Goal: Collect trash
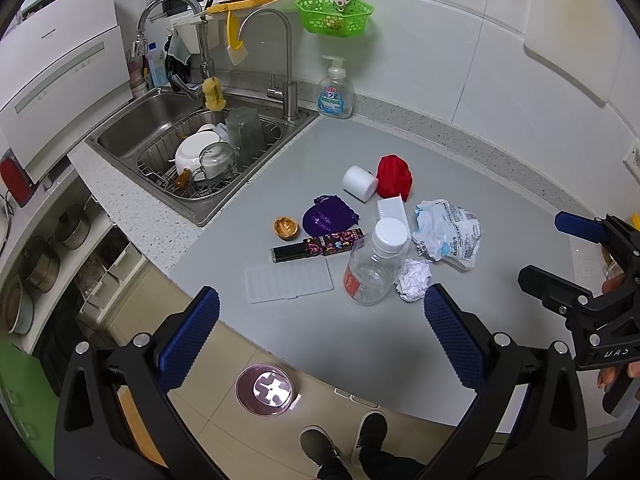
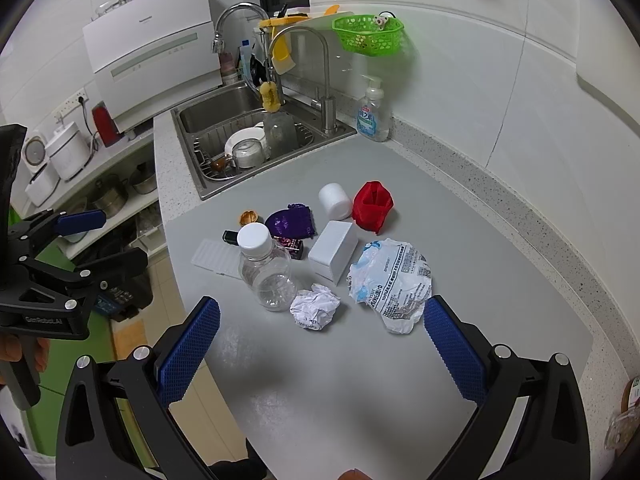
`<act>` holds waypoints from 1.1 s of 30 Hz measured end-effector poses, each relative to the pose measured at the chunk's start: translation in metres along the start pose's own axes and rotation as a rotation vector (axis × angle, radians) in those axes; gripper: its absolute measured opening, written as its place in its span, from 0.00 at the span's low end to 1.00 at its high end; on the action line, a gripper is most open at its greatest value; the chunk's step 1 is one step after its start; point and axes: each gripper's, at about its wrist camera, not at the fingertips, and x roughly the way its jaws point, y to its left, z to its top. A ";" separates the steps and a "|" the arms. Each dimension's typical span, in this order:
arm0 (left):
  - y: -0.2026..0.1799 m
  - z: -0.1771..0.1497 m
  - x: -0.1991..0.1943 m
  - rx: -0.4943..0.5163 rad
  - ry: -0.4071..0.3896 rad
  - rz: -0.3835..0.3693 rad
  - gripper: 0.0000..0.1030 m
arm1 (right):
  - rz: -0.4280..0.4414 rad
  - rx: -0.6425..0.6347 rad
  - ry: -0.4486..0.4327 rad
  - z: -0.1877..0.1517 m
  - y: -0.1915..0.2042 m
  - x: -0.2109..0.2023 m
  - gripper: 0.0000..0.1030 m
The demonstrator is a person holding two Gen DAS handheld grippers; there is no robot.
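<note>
A clear plastic bottle (image 2: 267,268) with a white cap is standing upright near the front of the grey countertop (image 2: 360,380), its long axis vertical; the left wrist view is showing a red label low on its side, the print too small to read. Just beside its base a crumpled white paper ball (image 2: 315,306) is lying, and to the right of that a crushed white plastic wrapper (image 2: 394,282) is carrying blue marks and lines of dark print, of which only "100%" is coming through. Behind the bottle a dark patterned tube (image 1: 318,245) is lying flat, long axis running left to right, beside a white ridged tray (image 1: 289,280). Further back a pump bottle (image 2: 373,114) with a blue label is standing by the sink (image 2: 256,140).

Both tools are hanging above the counter's front edge, pointing steeply down. The left gripper (image 1: 322,332) is standing wide apart, holding and touching nothing. The right gripper (image 2: 322,338) is likewise spread fully, empty.
</note>
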 end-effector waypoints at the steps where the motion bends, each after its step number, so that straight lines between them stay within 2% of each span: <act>1: 0.001 0.000 0.001 -0.002 -0.001 0.000 0.97 | 0.000 -0.001 0.000 -0.001 0.001 0.001 0.95; 33: -0.004 -0.002 0.001 0.003 0.009 -0.012 0.97 | 0.000 0.008 0.007 -0.002 -0.003 0.002 0.95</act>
